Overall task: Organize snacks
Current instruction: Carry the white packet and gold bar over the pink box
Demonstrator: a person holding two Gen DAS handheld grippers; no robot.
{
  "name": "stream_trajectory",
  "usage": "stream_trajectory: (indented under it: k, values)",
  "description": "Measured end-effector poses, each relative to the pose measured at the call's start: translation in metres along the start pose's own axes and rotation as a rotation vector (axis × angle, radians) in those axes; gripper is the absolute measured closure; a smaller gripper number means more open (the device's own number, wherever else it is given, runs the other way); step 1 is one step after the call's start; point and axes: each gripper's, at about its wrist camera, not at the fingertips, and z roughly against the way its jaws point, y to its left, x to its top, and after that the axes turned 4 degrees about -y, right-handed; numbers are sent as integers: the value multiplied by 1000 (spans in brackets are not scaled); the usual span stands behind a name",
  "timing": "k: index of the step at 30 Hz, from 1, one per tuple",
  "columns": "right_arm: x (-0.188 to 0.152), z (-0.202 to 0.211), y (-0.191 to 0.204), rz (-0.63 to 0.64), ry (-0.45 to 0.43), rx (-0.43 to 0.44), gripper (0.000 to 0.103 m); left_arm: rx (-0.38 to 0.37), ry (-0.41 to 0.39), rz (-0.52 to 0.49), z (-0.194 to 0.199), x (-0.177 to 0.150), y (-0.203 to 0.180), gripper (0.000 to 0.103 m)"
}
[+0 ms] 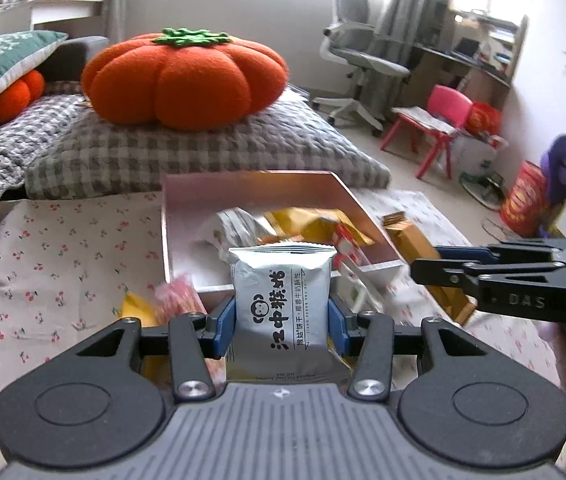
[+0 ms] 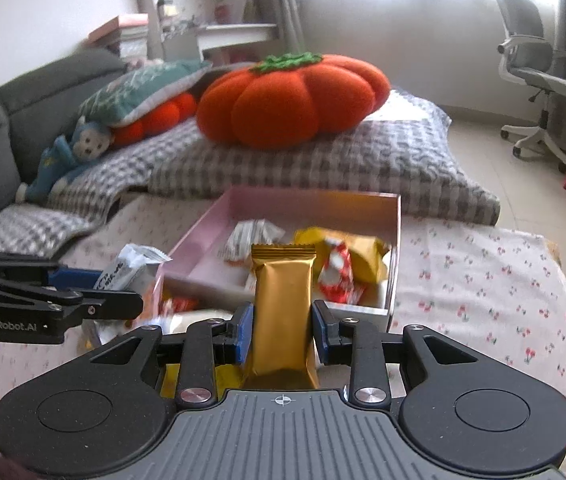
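Snacks sit in both of my grippers and in the pink box [image 1: 187, 216] ahead of them. My left gripper [image 1: 282, 320] has its jaws partly closed on a white biscuit packet [image 1: 281, 300] printed with black Chinese characters and a monkey face; the blue pads press its two side edges and it stands upright between them. My right gripper [image 2: 281, 330] is clamped on a gold wrapped bar [image 2: 281, 312], also upright, with its crimped top edge toward the box.

From the left wrist view, the pink box lies at twelve o'clock just beyond the packet, open-topped, on a cherry-print cloth [image 1: 63, 248]. Inside it I see a crumpled white wrapper [image 1: 231, 224], yellow packets [image 1: 311, 220] and a red-and-white wrapper [image 1: 345, 242]. The right gripper comes in at three o'clock, with the gold bar beside the box's right wall. Loose snacks lie on the cloth at nine o'clock of the packet, blurred: something yellow and something pink.

From the right wrist view, the left gripper shows at nine o'clock with the white packet in its tip, close to the box's near left corner.

Beyond the box, a checked blanket [image 1: 187, 152] carries an orange pumpkin cushion [image 1: 183, 80]. An office chair [image 1: 359, 48] stands at one o'clock.
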Motion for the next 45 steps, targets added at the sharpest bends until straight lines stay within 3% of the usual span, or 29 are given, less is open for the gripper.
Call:
stream_trajectory:
  k: [12, 17, 24, 37, 41, 45]
  values:
    - [27, -40, -13, -80, 5, 8, 73, 95, -6, 123, -42, 19, 22, 59]
    - [39, -66, -19, -128, 60, 92, 73, 111, 3, 150, -59, 23, 21, 59]
    - [42, -105, -25, -146, 134, 119, 73, 161, 34, 136, -81, 21, 20, 59]
    - [36, -138, -34, -127, 137, 41, 78, 221, 23, 88, -95, 19, 28, 59]
    - [34, -143, -27, -58, 117, 10, 78, 218, 19, 100, -98, 20, 31, 59]
    - [30, -149, -21, 29, 101, -78, 78, 230, 21, 90, -101, 18, 33, 59]
